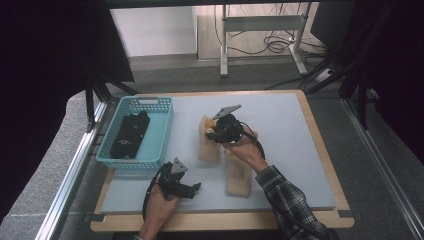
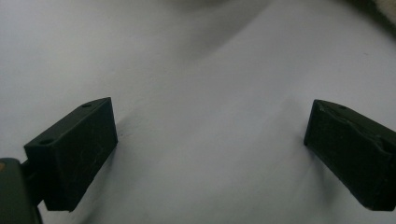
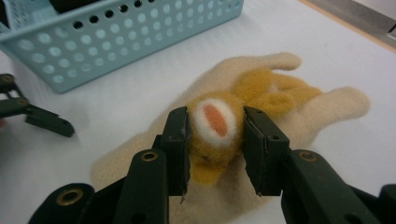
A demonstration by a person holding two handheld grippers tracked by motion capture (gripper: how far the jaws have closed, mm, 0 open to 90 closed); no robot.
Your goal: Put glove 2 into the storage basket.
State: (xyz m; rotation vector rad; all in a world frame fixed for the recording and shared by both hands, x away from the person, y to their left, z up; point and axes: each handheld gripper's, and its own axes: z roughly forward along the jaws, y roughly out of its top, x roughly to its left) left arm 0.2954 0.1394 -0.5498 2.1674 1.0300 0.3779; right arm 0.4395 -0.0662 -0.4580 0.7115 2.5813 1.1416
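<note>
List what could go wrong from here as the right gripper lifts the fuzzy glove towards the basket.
1. The right gripper pinches just the orange animal head on the beige glove, so the soft pile may slip free.
2. The dangling glove could snag the blue basket rim.
3. The second glove lies close and might get dragged.

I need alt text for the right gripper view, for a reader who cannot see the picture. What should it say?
The right gripper has its two black jaws closed on the orange animal face of a cream plush mitten lying on the white table. A light blue perforated basket stands behind it, and the left gripper shows at the left edge.
</note>
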